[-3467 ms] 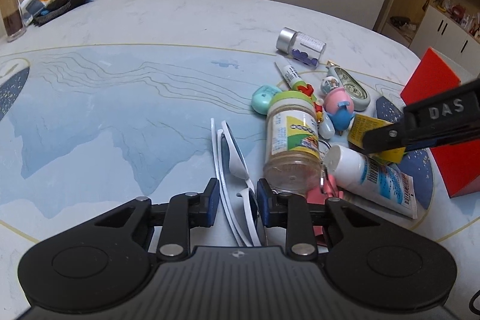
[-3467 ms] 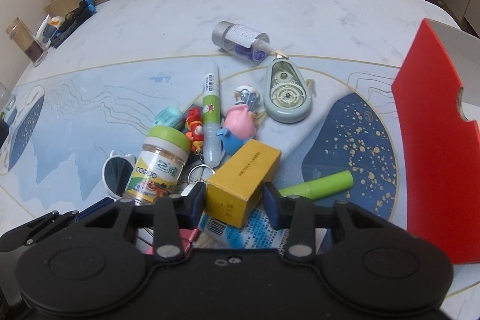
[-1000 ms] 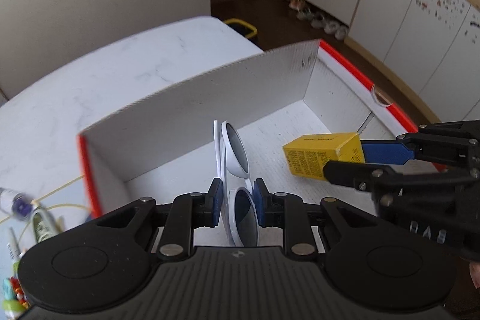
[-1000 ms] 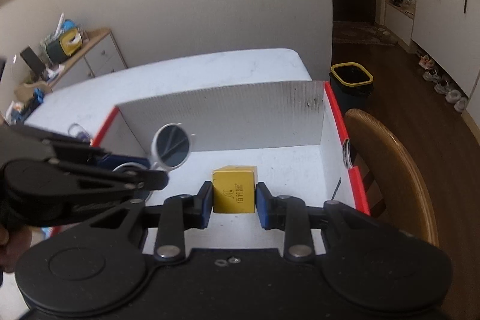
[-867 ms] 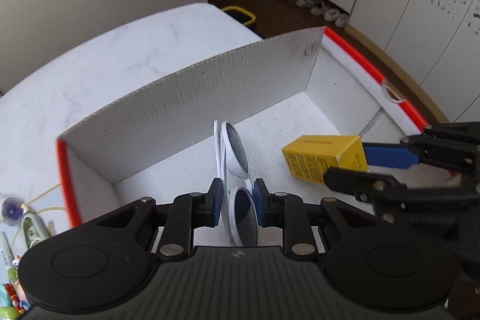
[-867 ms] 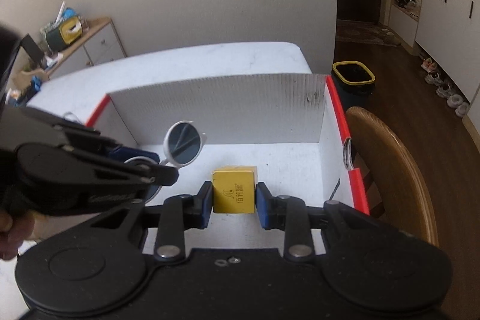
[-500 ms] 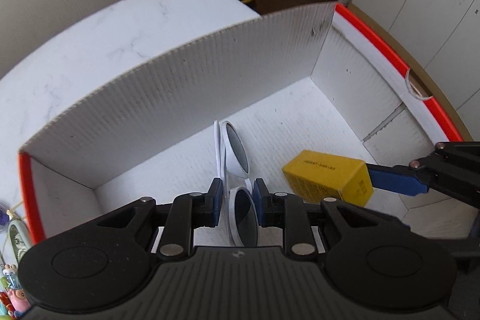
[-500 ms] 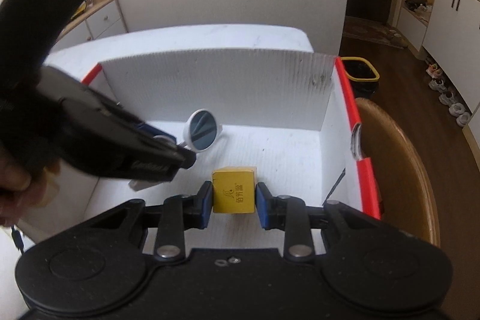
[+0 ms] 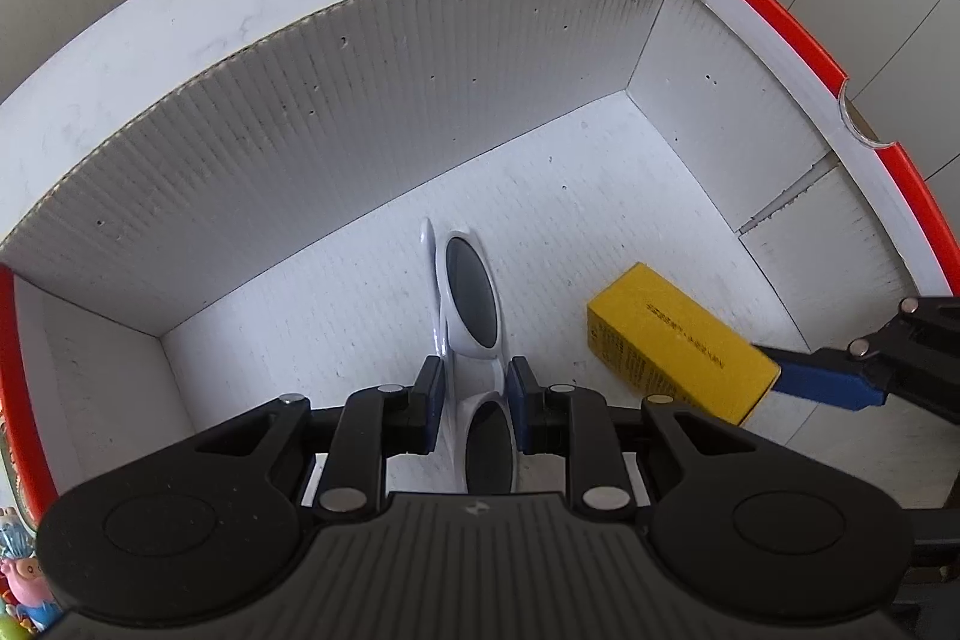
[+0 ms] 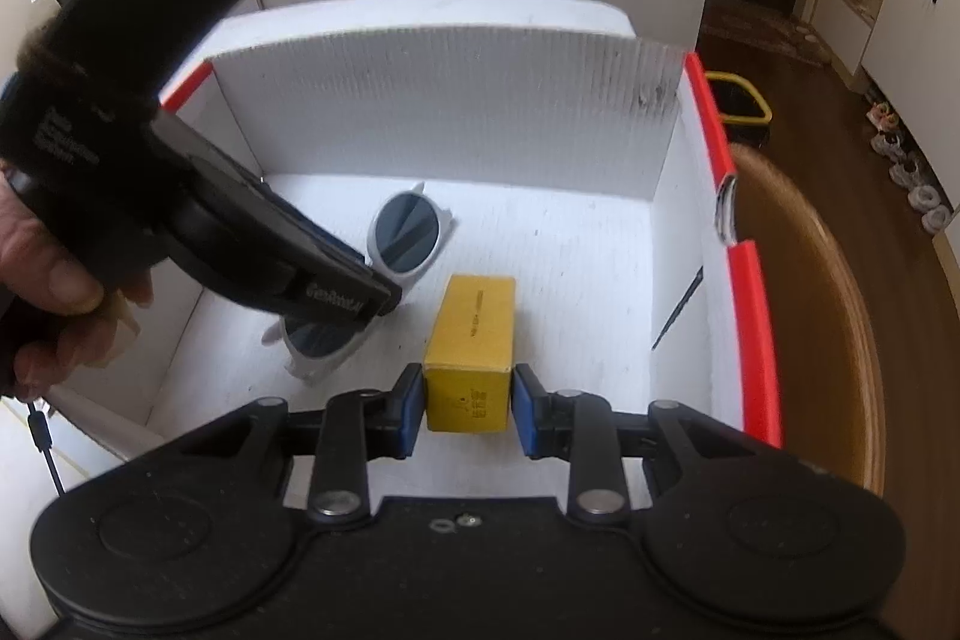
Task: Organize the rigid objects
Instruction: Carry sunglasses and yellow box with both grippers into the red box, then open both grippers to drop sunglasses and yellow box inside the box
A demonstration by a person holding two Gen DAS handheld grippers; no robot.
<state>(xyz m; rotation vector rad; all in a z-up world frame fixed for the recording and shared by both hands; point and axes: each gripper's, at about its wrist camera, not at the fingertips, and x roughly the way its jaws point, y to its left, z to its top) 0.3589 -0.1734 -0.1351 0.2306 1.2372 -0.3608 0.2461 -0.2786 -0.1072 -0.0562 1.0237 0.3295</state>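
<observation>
White sunglasses (image 9: 465, 292) with dark lenses are pinched at the bridge by my left gripper (image 9: 471, 394), low inside the white box (image 9: 360, 112) with red rims. In the right wrist view the sunglasses (image 10: 408, 226) lie against the box floor, partly hidden by the left gripper (image 10: 360, 292) and a hand. My right gripper (image 10: 468, 403) is shut on a yellow carton (image 10: 474, 334), held just above or on the floor to the right of the sunglasses. In the left wrist view the carton (image 9: 678, 340) has a blue fingertip (image 9: 822, 382) at its end.
The box's tall corrugated back wall (image 10: 450, 100) and side walls close in the space. A wooden chair back (image 10: 840, 328) stands right of the box. Toys (image 9: 24, 580) lie outside at lower left. A yellow-rimmed bin (image 10: 738, 106) sits on the floor beyond.
Both grippers have gone down into the box with their loads. The left gripper dropped further and tipped downward; the sunglasses now reach the floor. The carton tilted forward.
</observation>
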